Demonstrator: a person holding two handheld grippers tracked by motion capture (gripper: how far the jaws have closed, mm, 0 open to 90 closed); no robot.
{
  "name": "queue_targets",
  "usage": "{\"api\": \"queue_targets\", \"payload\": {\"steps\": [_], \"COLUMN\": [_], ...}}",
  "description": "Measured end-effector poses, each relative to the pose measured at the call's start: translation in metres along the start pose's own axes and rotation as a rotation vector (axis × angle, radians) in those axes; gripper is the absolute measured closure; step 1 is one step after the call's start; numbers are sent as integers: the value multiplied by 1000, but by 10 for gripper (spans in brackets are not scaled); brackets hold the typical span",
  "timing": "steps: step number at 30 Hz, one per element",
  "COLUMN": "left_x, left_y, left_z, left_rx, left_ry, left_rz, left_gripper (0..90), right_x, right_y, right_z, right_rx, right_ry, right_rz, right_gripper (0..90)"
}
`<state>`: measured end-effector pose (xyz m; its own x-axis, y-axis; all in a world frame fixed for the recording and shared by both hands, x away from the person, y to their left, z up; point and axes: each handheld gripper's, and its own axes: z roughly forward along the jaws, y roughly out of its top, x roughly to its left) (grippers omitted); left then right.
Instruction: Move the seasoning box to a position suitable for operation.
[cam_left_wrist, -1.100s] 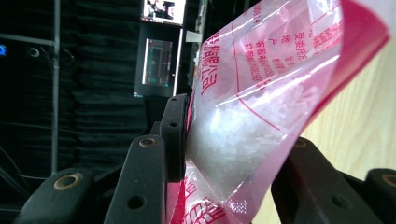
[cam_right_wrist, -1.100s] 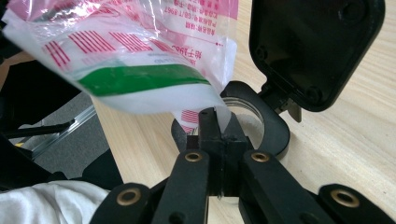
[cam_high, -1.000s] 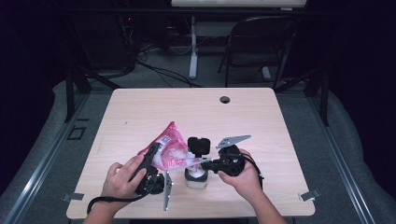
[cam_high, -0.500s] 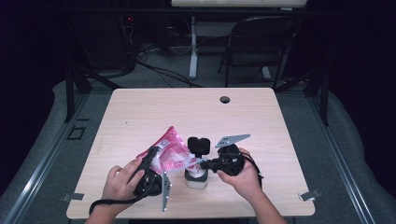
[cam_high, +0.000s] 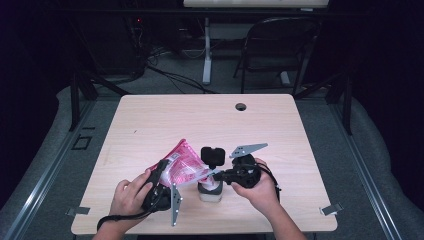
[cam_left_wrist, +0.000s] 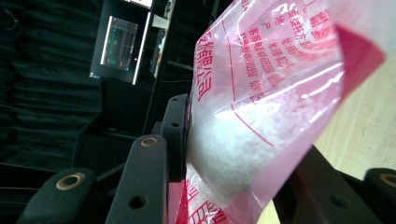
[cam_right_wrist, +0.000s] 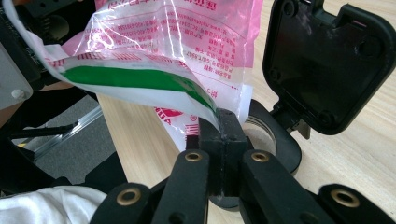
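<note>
Near the front edge of the pale wooden table (cam_high: 150, 120), a clear-and-pink printed plastic bag (cam_high: 184, 167) with white granules inside hangs between two claws. The left claw (cam_left_wrist: 224, 154) clamps the bag's granule-filled body; the right claw (cam_right_wrist: 223, 133), jaws pressed together, pinches the bag's green-striped edge. Just right of the bag sits a small round white container (cam_high: 210, 191) with its black hinged lid (cam_high: 213, 156) standing open.
</note>
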<state>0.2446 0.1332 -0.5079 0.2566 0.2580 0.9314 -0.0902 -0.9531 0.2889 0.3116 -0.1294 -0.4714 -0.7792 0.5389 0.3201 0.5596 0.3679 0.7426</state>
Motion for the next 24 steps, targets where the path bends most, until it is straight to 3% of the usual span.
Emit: {"api": "queue_targets", "payload": {"steps": [24], "left_x": [-8], "left_y": [-5], "left_z": [7], "left_rx": [0], "left_ry": [-62], "left_rz": [-52], "left_gripper": [670], "right_x": [-3], "right_y": [0], "right_z": [-3], "right_rx": [-28], "right_ry": [1], "right_rz": [15], "right_gripper": [900]}}
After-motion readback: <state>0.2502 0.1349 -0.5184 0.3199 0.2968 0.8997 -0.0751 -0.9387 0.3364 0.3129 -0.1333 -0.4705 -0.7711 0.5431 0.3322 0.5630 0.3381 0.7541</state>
